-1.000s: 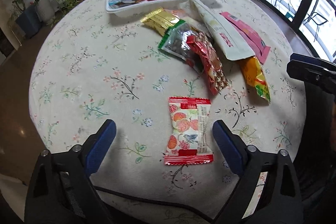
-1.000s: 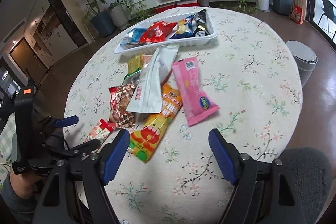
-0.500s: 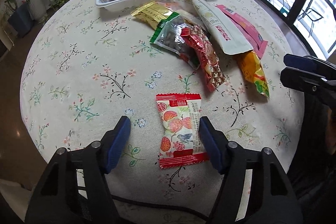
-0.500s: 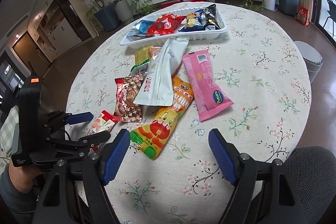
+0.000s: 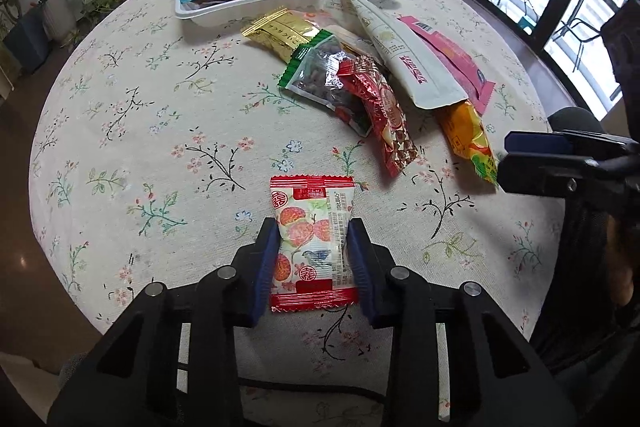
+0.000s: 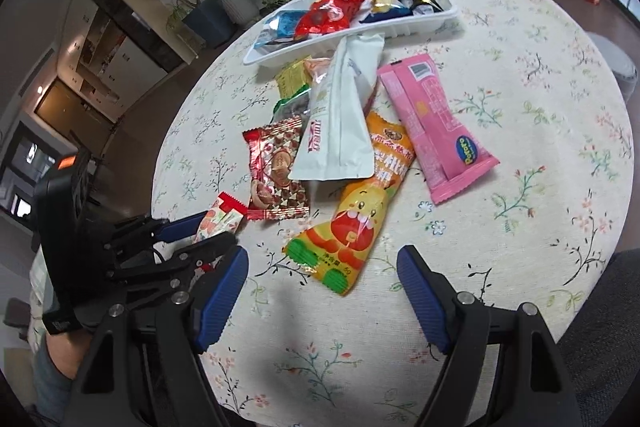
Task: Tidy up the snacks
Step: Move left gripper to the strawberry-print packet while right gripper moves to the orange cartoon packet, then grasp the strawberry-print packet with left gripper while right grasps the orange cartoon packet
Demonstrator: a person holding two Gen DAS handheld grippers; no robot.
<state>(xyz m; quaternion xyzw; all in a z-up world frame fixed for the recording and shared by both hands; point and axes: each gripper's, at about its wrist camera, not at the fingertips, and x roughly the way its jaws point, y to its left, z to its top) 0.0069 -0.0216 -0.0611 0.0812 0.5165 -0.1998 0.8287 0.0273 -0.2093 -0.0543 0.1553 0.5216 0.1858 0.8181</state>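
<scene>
My left gripper [image 5: 314,259] is shut on a red-and-white strawberry snack packet [image 5: 313,243] lying on the floral tablecloth; the packet also shows in the right wrist view [image 6: 218,221]. My right gripper [image 6: 322,291] is open and empty, just short of an orange cartoon-face snack bag [image 6: 352,227]. A pile of snacks lies mid-table: a white pouch [image 6: 340,123], a pink packet [image 6: 436,127], a red patterned packet [image 6: 276,167], a green-edged clear bag [image 5: 324,83] and a gold packet [image 5: 280,31]. A white tray [image 5: 208,13] at the far side holds several snacks.
The round table [image 5: 120,131] drops off close behind both grippers. A dark chair seat [image 6: 600,327] sits at the near right. Potted plants and a low TV shelf stand beyond the table's far edge.
My left gripper moved forward over the strawberry packet and closed its jaws on it. My right gripper shifted slightly toward the orange bag and stayed open.
</scene>
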